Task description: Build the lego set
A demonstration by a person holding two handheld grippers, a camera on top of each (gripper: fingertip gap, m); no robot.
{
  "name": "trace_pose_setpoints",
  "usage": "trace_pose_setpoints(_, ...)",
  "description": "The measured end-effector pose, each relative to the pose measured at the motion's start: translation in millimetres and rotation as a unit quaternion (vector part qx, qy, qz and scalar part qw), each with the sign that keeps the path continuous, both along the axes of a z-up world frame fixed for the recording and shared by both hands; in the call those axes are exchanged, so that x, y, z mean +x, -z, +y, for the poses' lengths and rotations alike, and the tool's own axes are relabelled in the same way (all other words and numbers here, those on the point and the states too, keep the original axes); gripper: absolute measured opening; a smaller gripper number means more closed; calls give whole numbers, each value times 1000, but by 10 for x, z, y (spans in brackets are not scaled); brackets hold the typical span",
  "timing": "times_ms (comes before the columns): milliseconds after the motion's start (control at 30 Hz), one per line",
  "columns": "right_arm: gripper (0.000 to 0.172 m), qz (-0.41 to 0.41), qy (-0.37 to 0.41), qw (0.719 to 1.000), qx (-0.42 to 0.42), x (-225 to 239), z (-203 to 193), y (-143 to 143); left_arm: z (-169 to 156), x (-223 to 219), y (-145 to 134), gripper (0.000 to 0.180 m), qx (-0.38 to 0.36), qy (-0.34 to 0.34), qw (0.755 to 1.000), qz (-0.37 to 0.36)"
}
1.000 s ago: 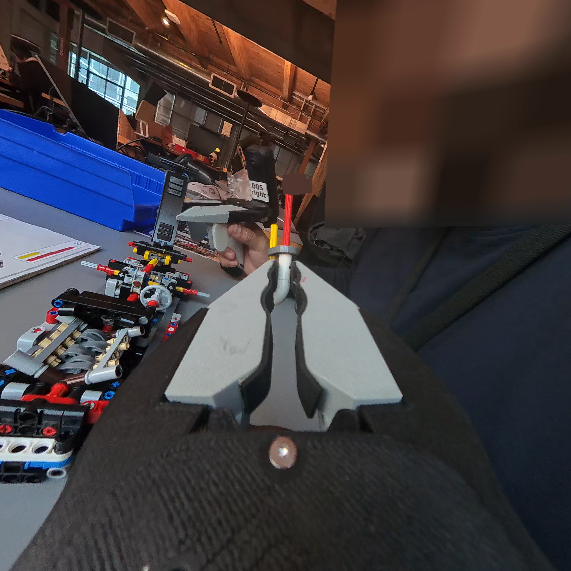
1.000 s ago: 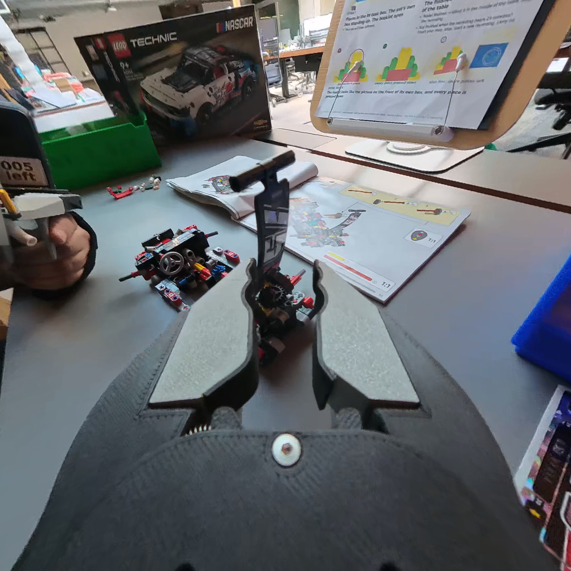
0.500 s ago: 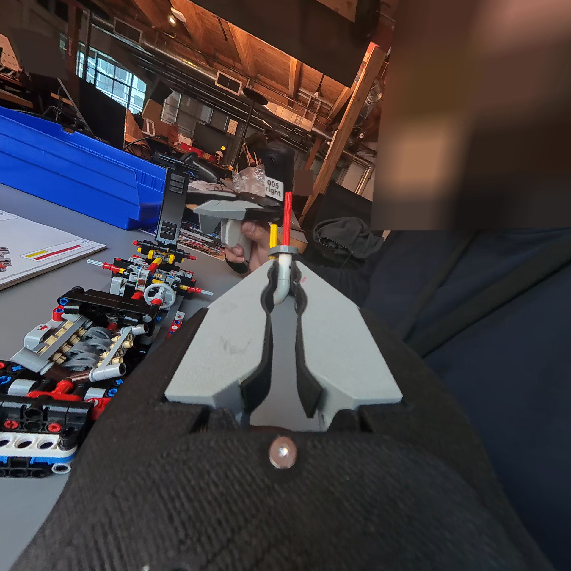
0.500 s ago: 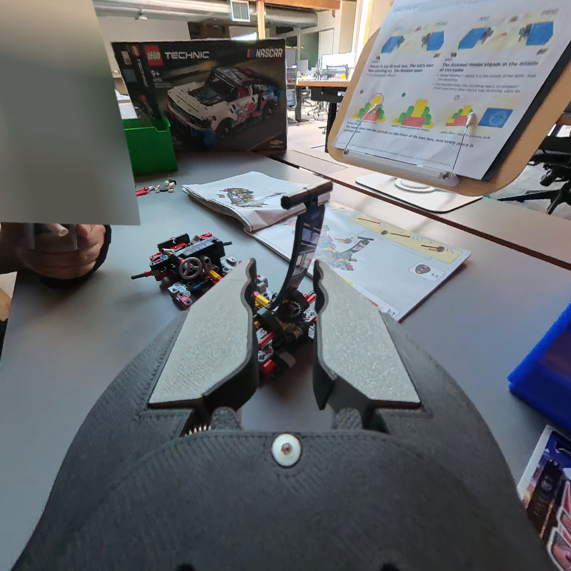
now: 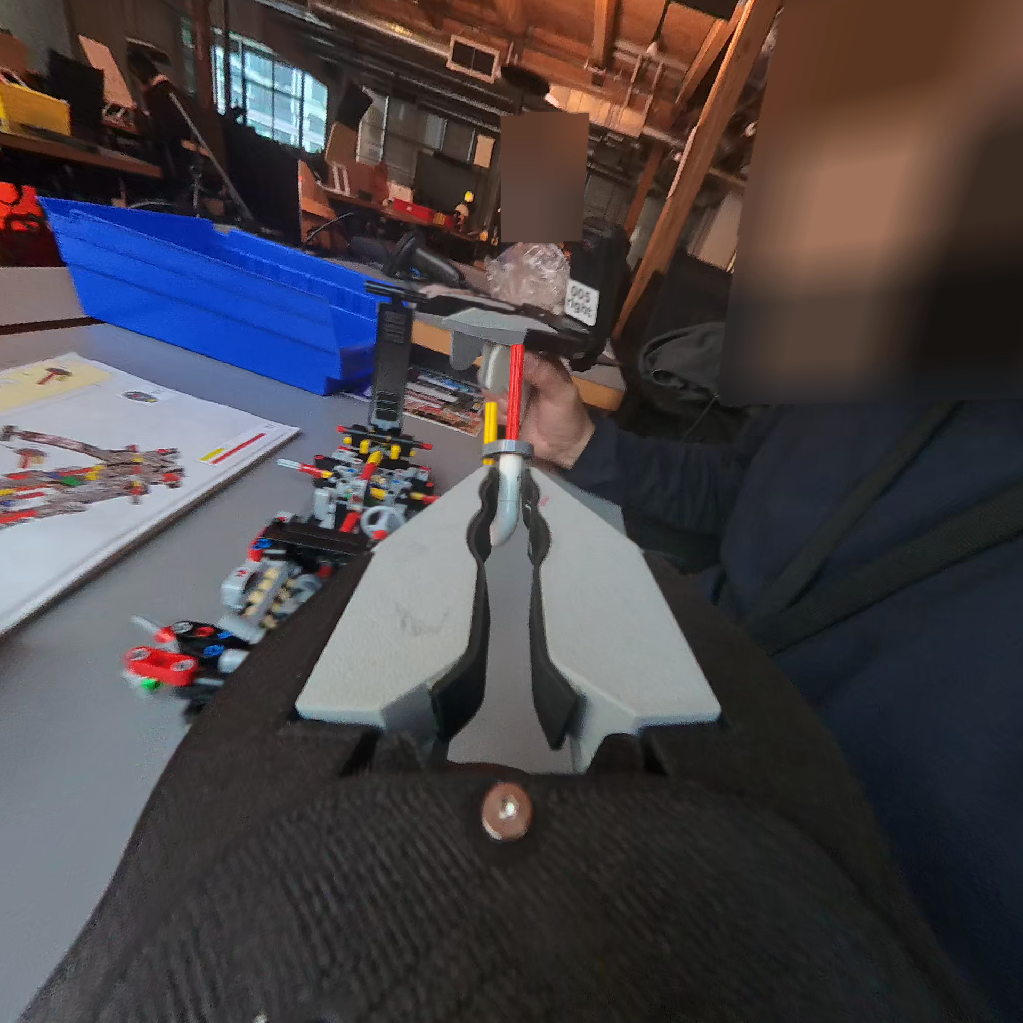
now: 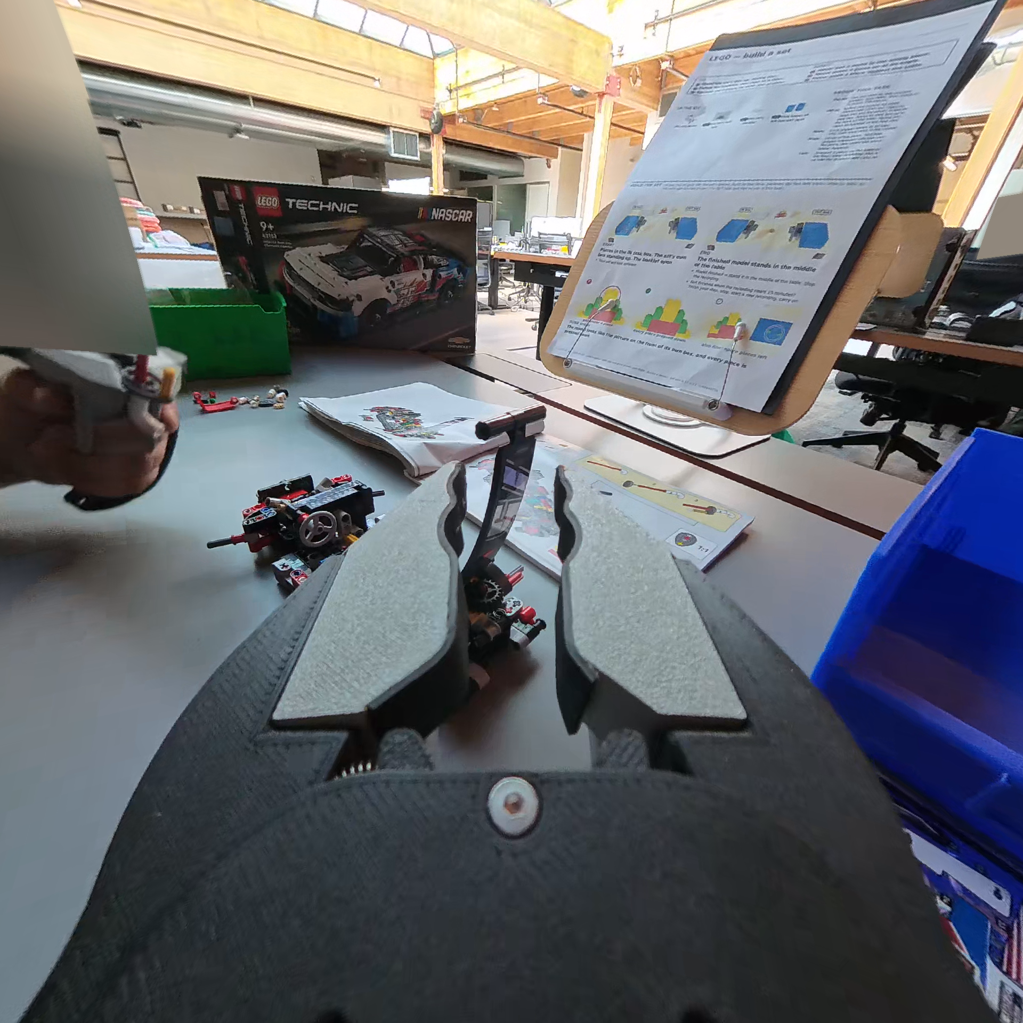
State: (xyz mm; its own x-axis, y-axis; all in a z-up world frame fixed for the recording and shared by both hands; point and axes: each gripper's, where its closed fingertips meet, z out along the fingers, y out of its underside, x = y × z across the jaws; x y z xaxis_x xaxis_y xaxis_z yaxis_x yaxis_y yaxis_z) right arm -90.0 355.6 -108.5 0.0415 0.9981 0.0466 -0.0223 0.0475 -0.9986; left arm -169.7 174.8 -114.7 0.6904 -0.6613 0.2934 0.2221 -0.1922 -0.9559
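Note:
My left gripper (image 5: pixel 506 476) is shut on a small white curved tube piece (image 5: pixel 506 501) that carries a grey ring, with a red axle (image 5: pixel 515 387) and a short yellow axle standing up from it. It is held above the grey table (image 5: pixel 83 775), right of a long brick-built car chassis (image 5: pixel 354 498). It also shows at the left edge of the right wrist view (image 6: pixel 149 387). My right gripper (image 6: pixel 506 476) is open. Its fingers stand on either side of the chassis's upright black curved panel (image 6: pixel 512 487) without pressing on it. It also shows in the left wrist view (image 5: pixel 487 332).
An open instruction booklet (image 6: pixel 420 420) lies behind the chassis (image 6: pixel 310 520). A blue bin (image 6: pixel 941 609) stands at the right, with a set box (image 6: pixel 354 265) and a green bin (image 6: pixel 221 332) at the back. A sheet on a wooden stand (image 6: pixel 747 221) is at back right. Small loose pieces (image 6: pixel 238 398) lie near the green bin. The left gripper's tips are roughly 20 cm from the right gripper's.
My right gripper has tilted up and closed in a little around the black panel without gripping it. My left gripper has kept hold of the tube piece and shifted along the chassis.

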Motion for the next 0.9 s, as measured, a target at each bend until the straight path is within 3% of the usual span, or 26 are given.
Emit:
trace_pose_setpoints(167, 30, -13, -2, 1000, -5, -34, 1, 52, 210, -386, 119, 5, -78, -13, 994, 71)
trace_pose_setpoints(433, 28, 16, 1, 1000, 14, 28, -20, -60, 537, -365, 213, 5, -106, 98, 967, 211)
trace_pose_setpoints(700, 21, 22, -43, 996, 74, 20, -321, -112, 744, 8, 249, 5, -162, 202, 944, 204)
trace_pose_setpoints(900, 19, 9, -47, 996, 78, -6, -338, -65, 681, -90, 256, 5, -145, 186, 952, 195)
